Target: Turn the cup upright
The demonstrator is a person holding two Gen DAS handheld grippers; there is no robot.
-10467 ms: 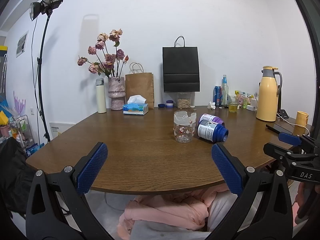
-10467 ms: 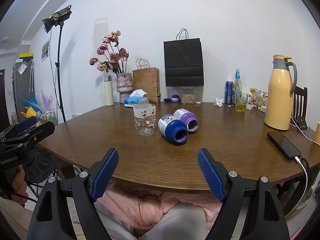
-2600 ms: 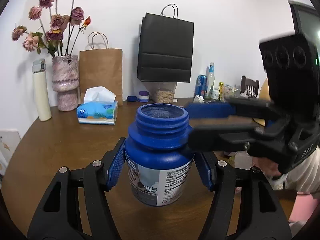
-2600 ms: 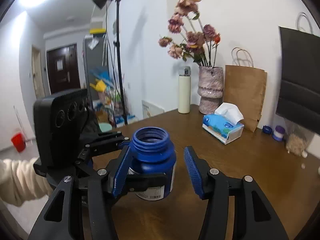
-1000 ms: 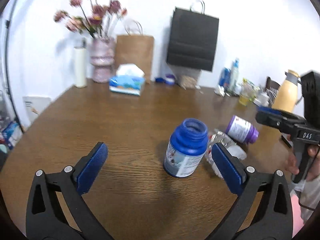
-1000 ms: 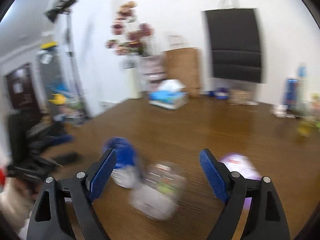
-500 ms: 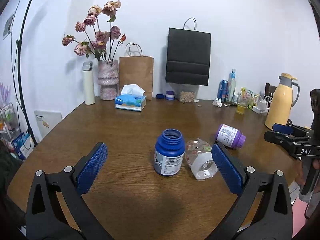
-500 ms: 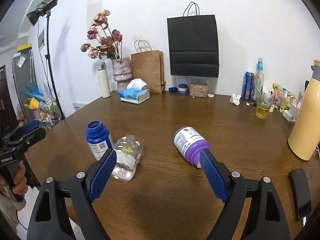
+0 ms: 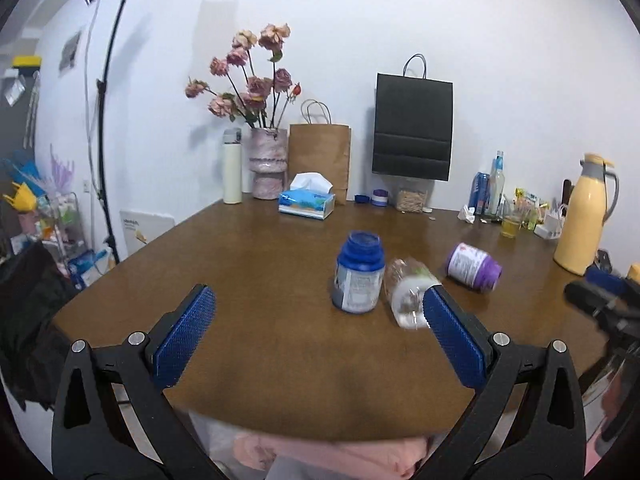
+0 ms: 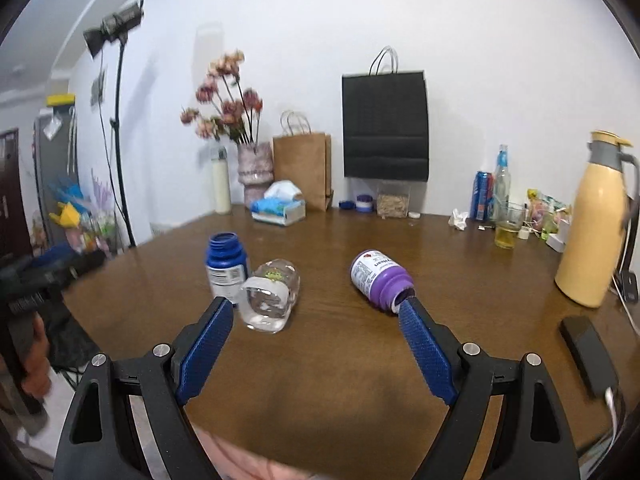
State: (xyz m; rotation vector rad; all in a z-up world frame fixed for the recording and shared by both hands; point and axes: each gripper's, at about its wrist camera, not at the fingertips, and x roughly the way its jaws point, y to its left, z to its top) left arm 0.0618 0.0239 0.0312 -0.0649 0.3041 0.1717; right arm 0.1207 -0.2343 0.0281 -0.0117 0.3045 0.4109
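Both tongs pulled back (open); glass cup (image 10: 270, 298) still on side.

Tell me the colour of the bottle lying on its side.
Purple bottle with a white label, clearest in the right wrist view.

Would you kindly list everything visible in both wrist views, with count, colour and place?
table: 1, brown wood, under everything
blue bottle: 1, upright, open, left of centre
glass cup: 1, clear, on its side beside the blue bottle
purple bottle: 1, on its side, right of the cup
tissue box: 1, blue, back
vase: 1, pink, with dried flowers, back
flask: 1, cream, left of vase
paper bags: 2, black and brown, by the wall
jug: 1, yellow, right
phone: 1, black, right edge
light stand: 1, black, left
left hand-held gripper: blue pads, open
right hand-held gripper: blue pads, open
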